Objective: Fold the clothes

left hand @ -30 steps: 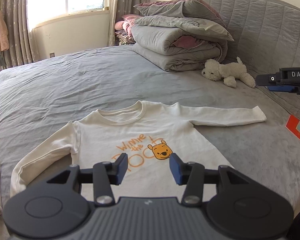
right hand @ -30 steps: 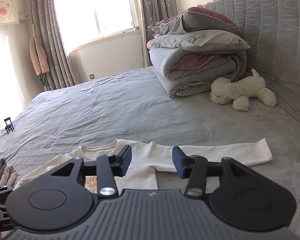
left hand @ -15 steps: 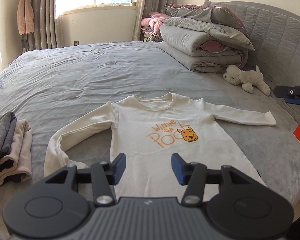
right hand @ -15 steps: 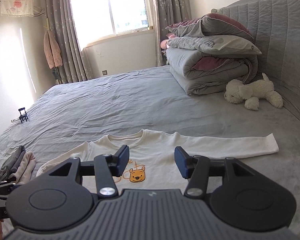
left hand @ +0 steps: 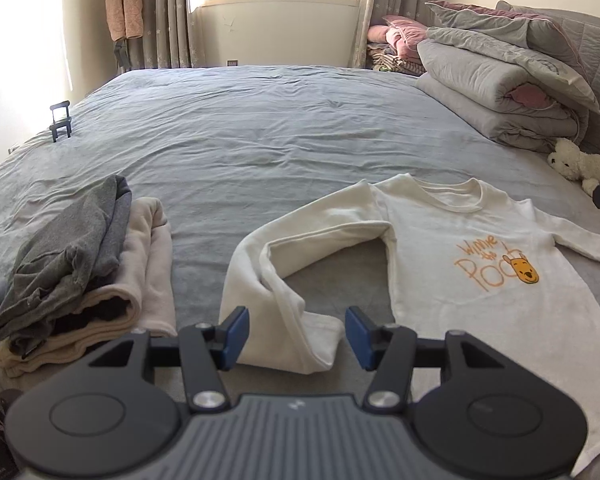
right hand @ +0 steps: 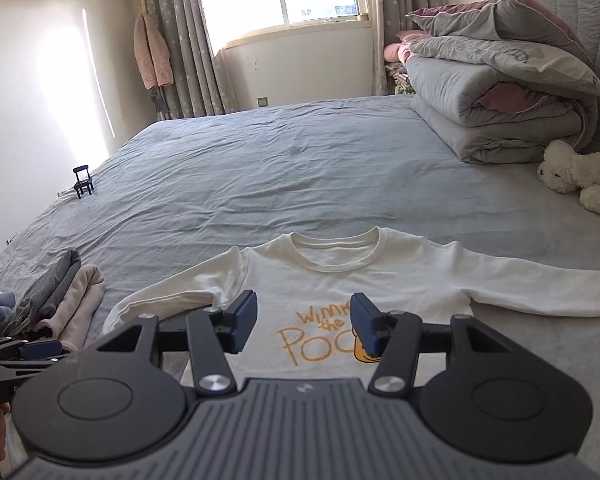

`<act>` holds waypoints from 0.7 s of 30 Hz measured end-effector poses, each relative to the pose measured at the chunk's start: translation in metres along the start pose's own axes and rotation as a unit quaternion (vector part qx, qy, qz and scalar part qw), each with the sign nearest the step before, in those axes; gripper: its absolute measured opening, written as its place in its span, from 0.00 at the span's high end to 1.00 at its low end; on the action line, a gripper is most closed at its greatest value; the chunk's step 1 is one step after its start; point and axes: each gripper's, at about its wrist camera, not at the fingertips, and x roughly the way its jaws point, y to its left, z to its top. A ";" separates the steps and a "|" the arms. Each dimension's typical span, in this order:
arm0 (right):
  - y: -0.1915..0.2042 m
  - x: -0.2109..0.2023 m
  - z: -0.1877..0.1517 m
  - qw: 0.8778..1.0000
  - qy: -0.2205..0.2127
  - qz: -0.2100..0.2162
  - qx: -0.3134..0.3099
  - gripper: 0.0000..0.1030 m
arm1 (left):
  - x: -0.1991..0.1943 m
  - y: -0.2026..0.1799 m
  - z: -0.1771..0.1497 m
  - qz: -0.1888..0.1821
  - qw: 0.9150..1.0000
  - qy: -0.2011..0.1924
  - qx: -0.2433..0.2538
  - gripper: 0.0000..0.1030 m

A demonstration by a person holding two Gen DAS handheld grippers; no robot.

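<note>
Both views have swung leftward since a second ago, bringing the folded pile [left hand: 80, 264] into sight left of the white sweatshirt [left hand: 460, 264], which lies flat on the bed [left hand: 260, 140]. The left gripper [left hand: 296, 334] frames the sweatshirt's bent sleeve cuff [left hand: 320, 340] and the right gripper [right hand: 304, 326] hovers over its print, both with jaws partly apart and empty. A grab at the doubled sleeve risks pinching both layers and dragging the body askew.

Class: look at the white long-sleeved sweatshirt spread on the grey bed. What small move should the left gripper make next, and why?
Probably ease the left gripper down onto the bent sleeve cuff of the white long-sleeved sweatshirt: its jaws are open and empty, and the cuff lies between them.
</note>
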 end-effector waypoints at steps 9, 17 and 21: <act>0.057 0.074 -0.006 0.995 0.059 0.076 -0.029 0.46 | 0.052 0.051 -0.015 -0.033 0.998 0.013 -0.052 0.52; 0.118 0.123 -0.016 0.976 0.115 0.182 -0.045 0.46 | 0.093 0.059 -0.015 -0.136 0.981 0.048 -0.126 0.93; 0.136 0.149 -0.020 0.966 0.146 0.214 -0.030 0.46 | 0.094 0.050 -0.014 -0.150 0.983 0.043 -0.094 0.97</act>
